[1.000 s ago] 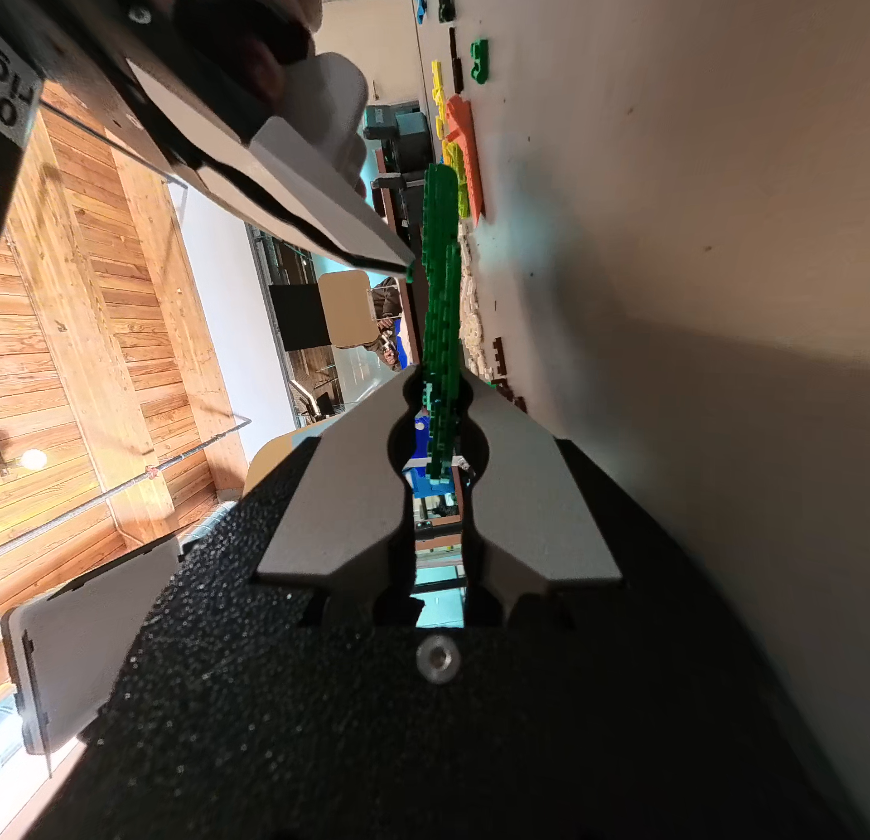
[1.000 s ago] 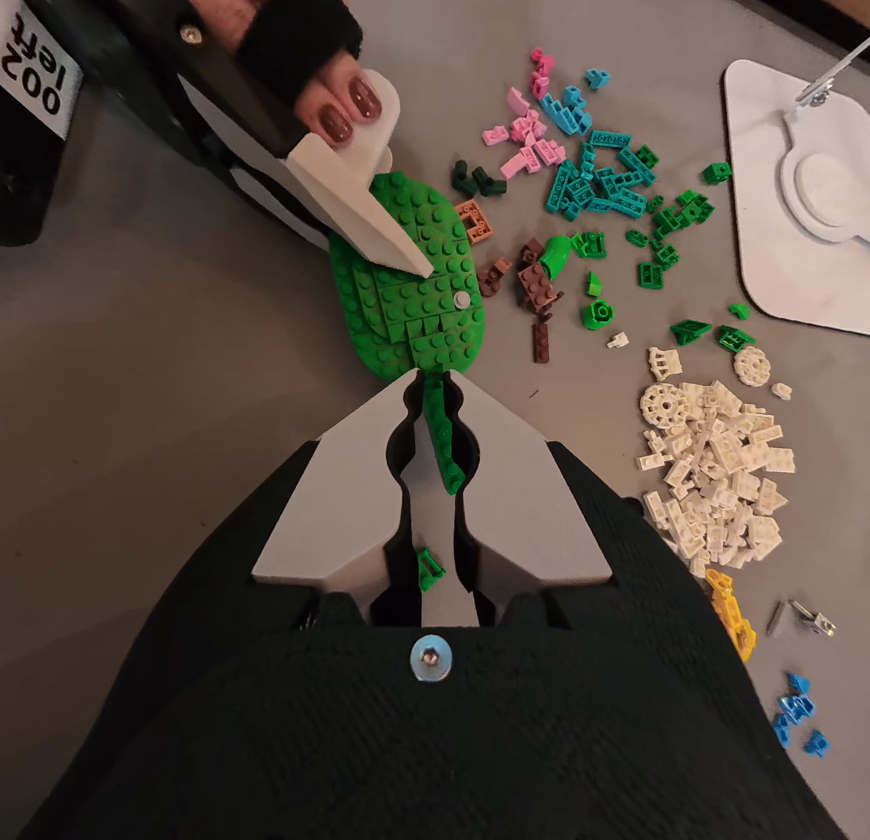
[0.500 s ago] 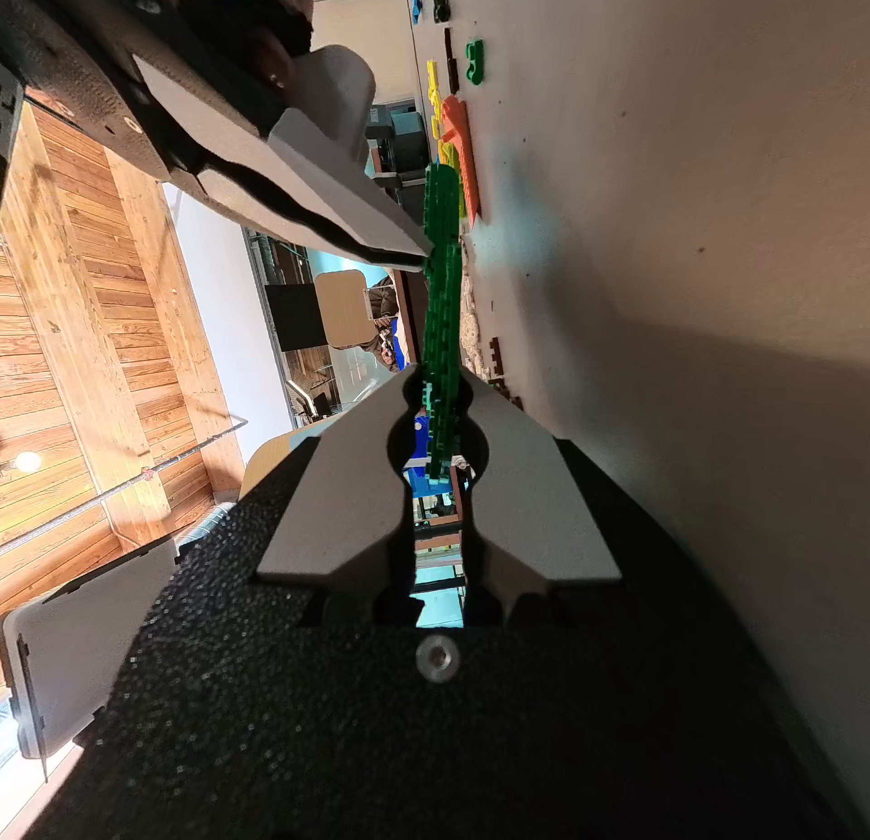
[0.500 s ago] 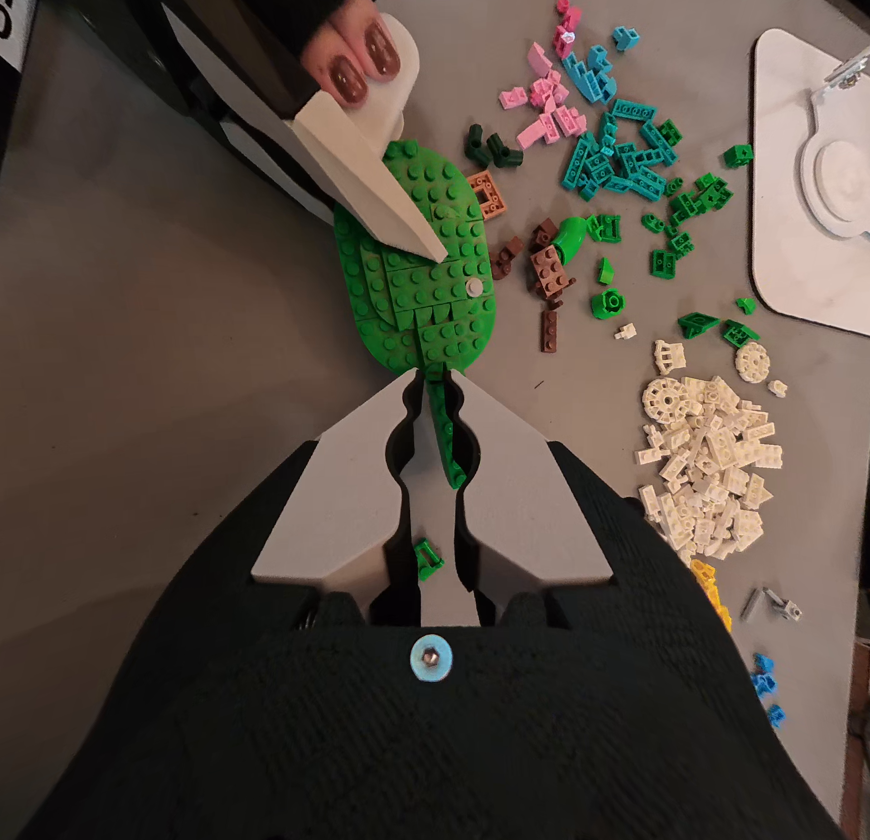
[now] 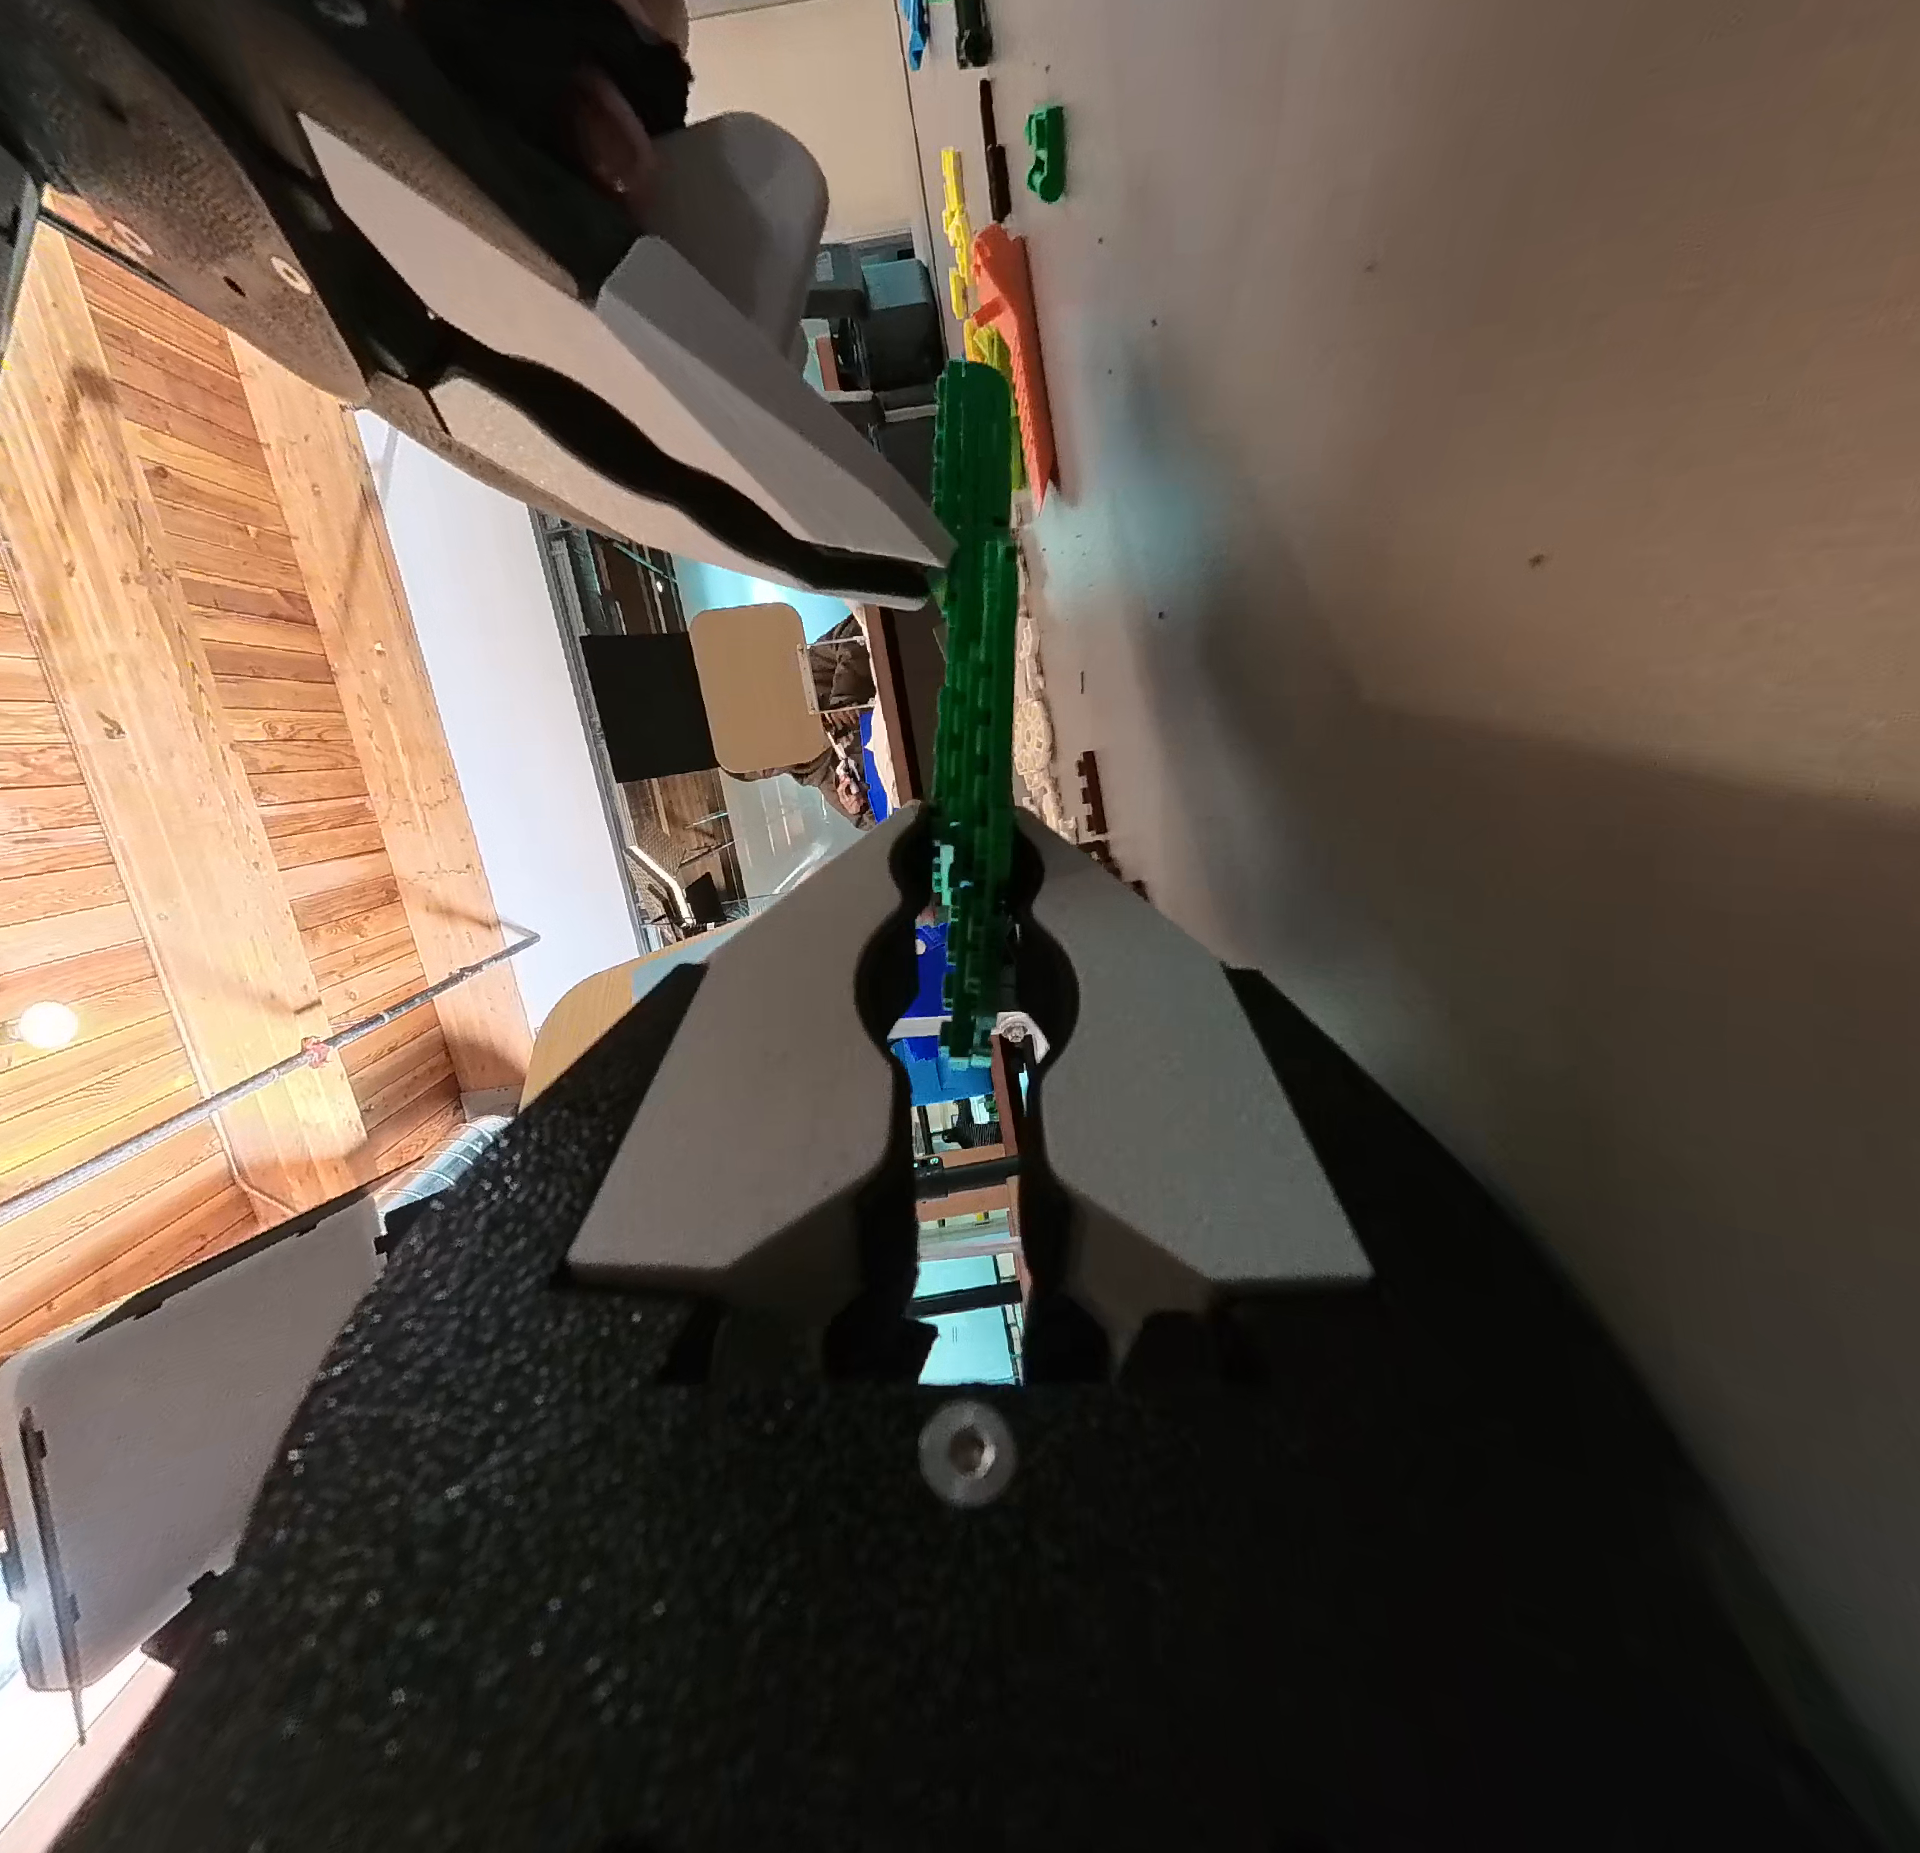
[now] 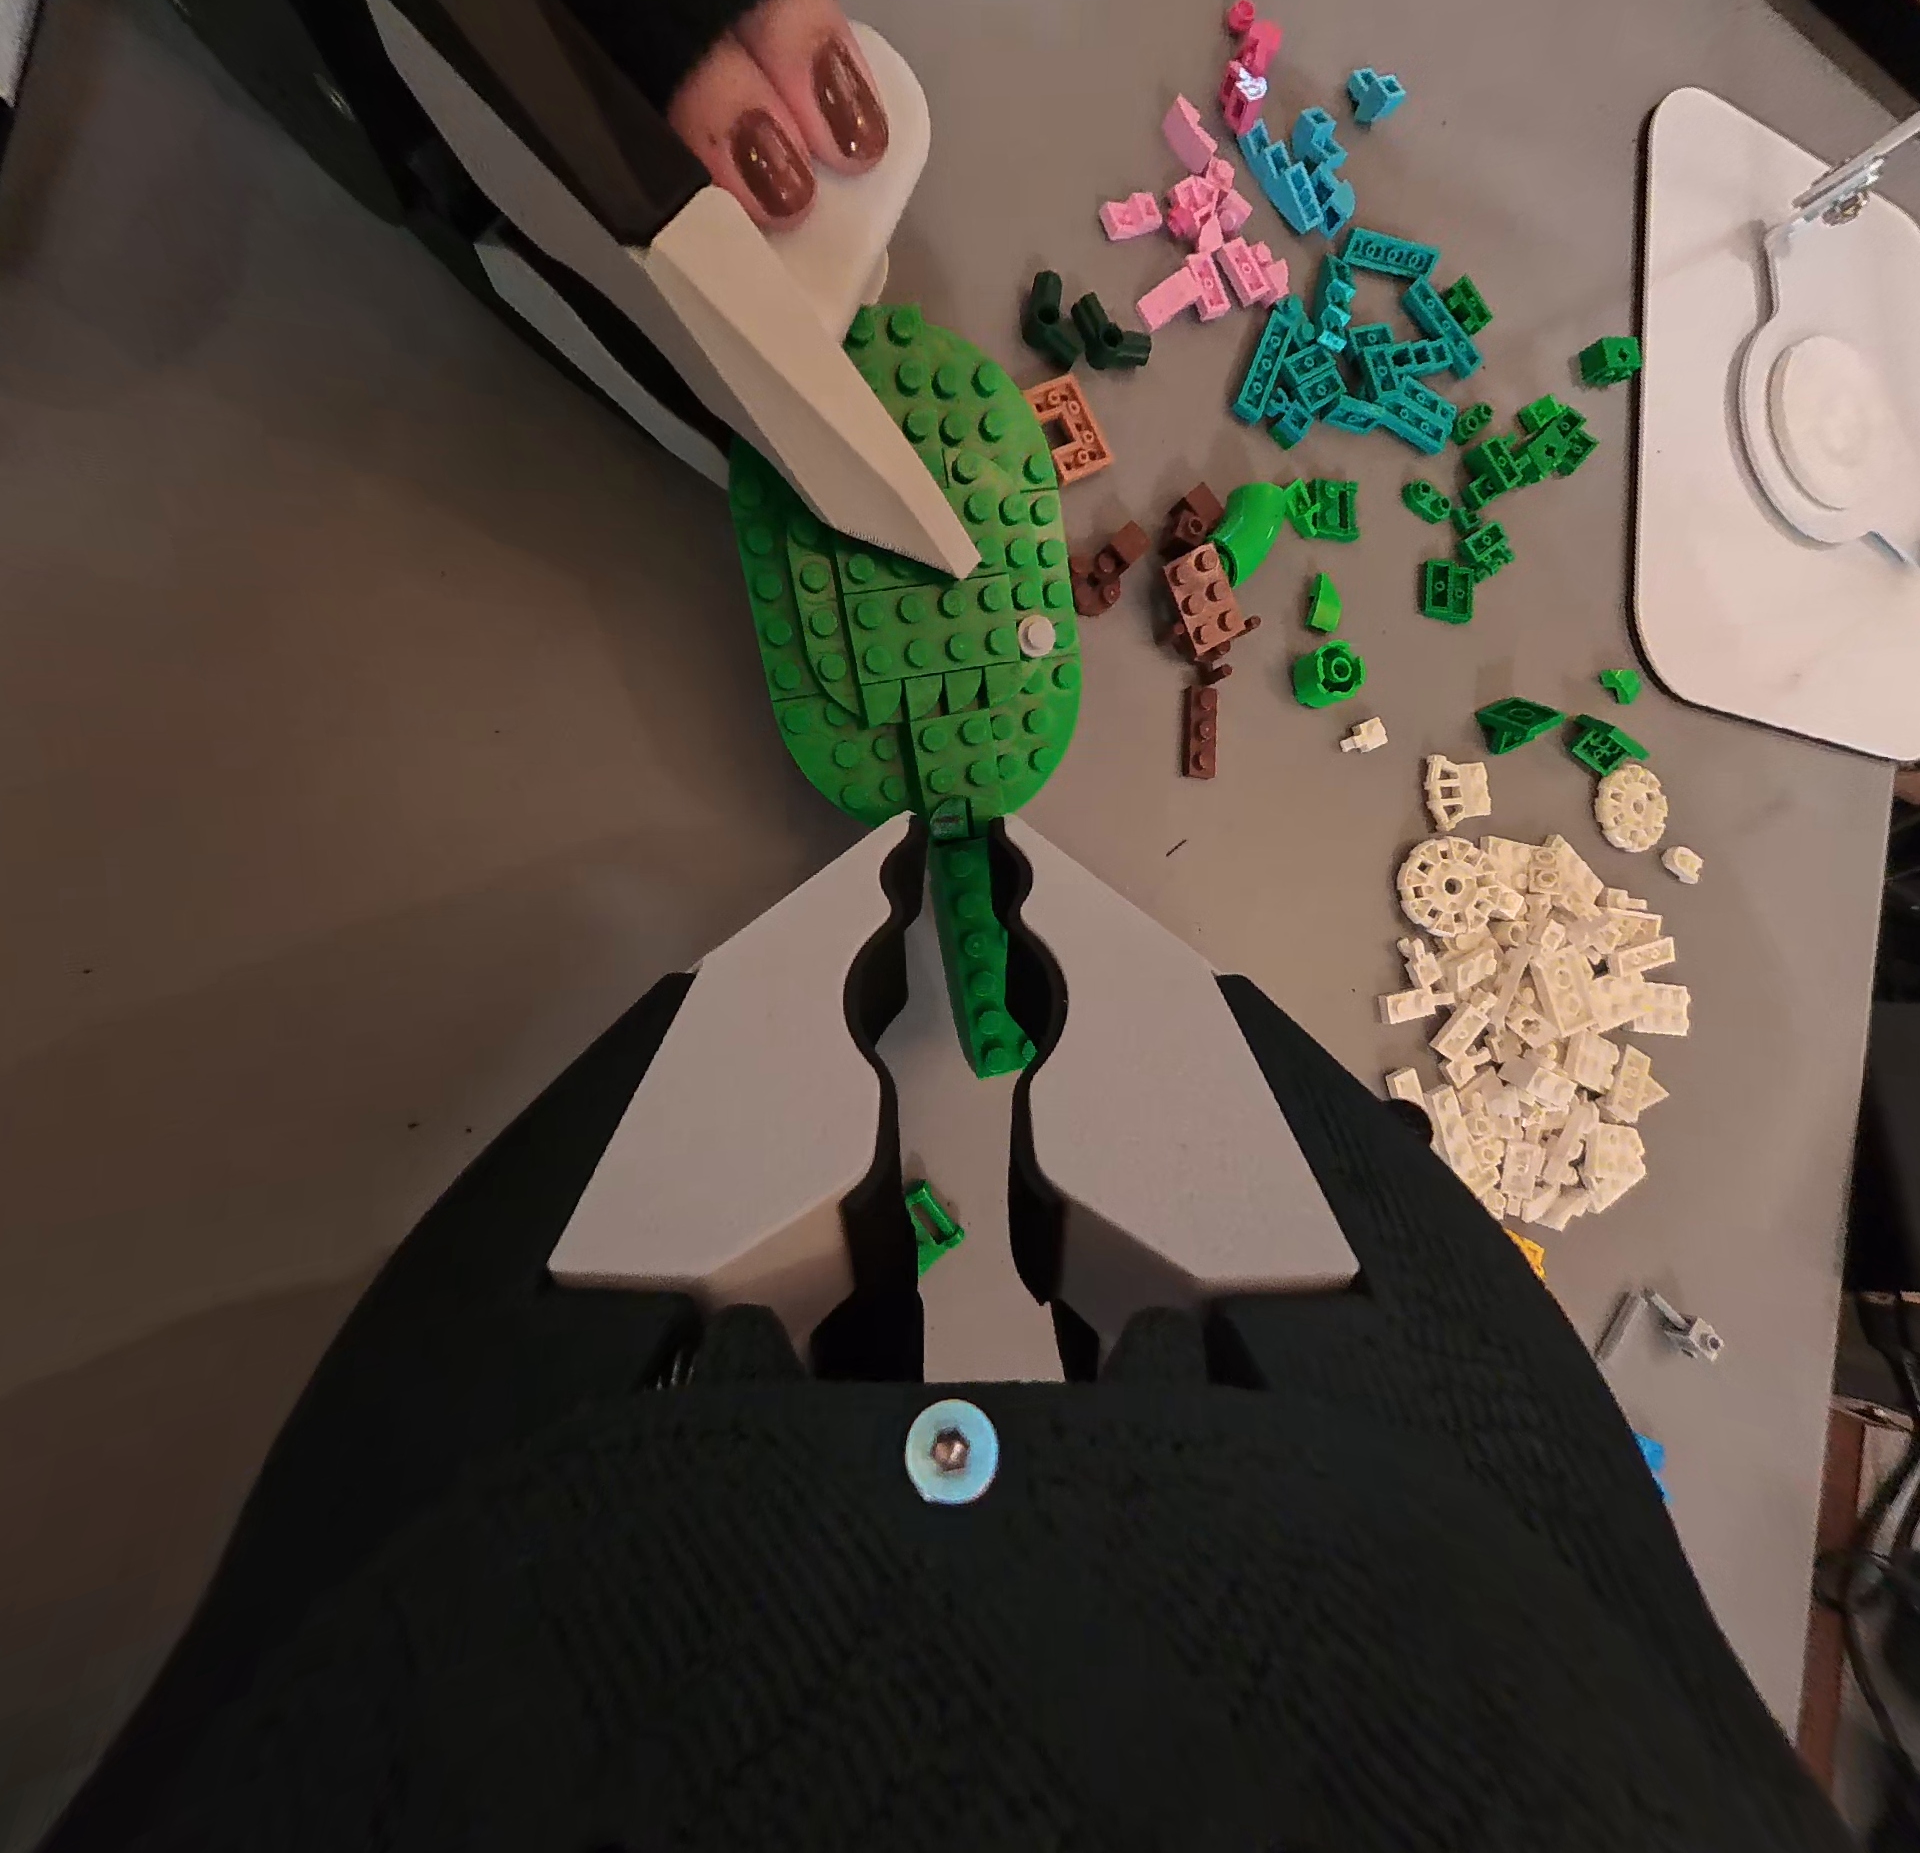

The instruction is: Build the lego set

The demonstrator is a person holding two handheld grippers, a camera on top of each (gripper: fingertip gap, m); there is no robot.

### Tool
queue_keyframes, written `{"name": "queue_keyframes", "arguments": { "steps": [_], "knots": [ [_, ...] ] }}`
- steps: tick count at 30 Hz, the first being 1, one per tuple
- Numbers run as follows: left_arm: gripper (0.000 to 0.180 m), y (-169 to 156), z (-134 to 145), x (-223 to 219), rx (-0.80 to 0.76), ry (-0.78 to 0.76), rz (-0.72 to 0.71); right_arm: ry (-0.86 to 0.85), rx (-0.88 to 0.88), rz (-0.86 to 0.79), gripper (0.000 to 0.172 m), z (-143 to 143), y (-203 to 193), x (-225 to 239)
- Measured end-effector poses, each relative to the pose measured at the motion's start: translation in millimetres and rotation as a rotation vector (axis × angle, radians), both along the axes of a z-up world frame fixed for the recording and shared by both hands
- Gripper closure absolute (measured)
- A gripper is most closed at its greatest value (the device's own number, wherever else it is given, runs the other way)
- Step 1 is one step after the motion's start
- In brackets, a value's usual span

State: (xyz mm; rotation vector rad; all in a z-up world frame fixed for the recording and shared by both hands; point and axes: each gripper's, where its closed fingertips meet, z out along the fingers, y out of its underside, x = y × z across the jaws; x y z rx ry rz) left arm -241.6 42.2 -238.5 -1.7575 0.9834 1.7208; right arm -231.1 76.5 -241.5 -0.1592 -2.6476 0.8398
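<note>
Plate point(image 6: 914, 598), a green oval, is held off the table point(image 6: 312, 660), just ahead of the right gripper point(image 6: 961, 837) fingertips. The left gripper point(image 5: 971, 827) pinches it edge-on across its thickness, likely to steady it. A green strip point(image 6: 977, 962) lies between the right fingers, its far end at the plate's near rim and its side against the right-hand pad. Can't tell if both pads press. Brown bricks point(image 6: 1200, 588) and a white pile point(image 6: 1527, 1024) lie to the right of the fingers. Versus a second ago, the right jaws look slightly wider and their tips sit closer to the plate. The left grip is unchanged.
</note>
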Motion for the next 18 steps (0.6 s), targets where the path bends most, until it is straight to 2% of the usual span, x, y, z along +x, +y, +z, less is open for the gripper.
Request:
{"name": "queue_keyframes", "arguments": {
  "steps": [6, 8, 10, 12, 15, 18],
  "knots": [
    [0.171, 0, 0, -1, 0.003, -0.01, 0.003, 0.015, 0.002, 0.003, 0.16, 2, 1, -1],
    [0.171, -1, 0, -2, 0.008, -0.019, 0.007, 0.044, 0.016, -0.001, 0.153, 4, 3, -2],
    [0.171, -1, 0, -3, 0.018, -0.04, 0.011, 0.136, 0.015, -0.032, 0.112, 14, 4, -9],
    [0.171, -2, 1, -3, 0.033, -0.057, 0.012, 0.286, 0.03, -0.007, 0.092, 21, 1, -11],
    [0.171, -1, 2, -4, 0.044, -0.076, 0.012, 0.574, 0.116, 0.054, 0.091, 19, -4, -11],
    [0.171, -2, 2, -4, 0.05, -0.09, 0.018, 0.781, 0.191, 0.1, 0.112, 7, -4, -8]
  ]
}}
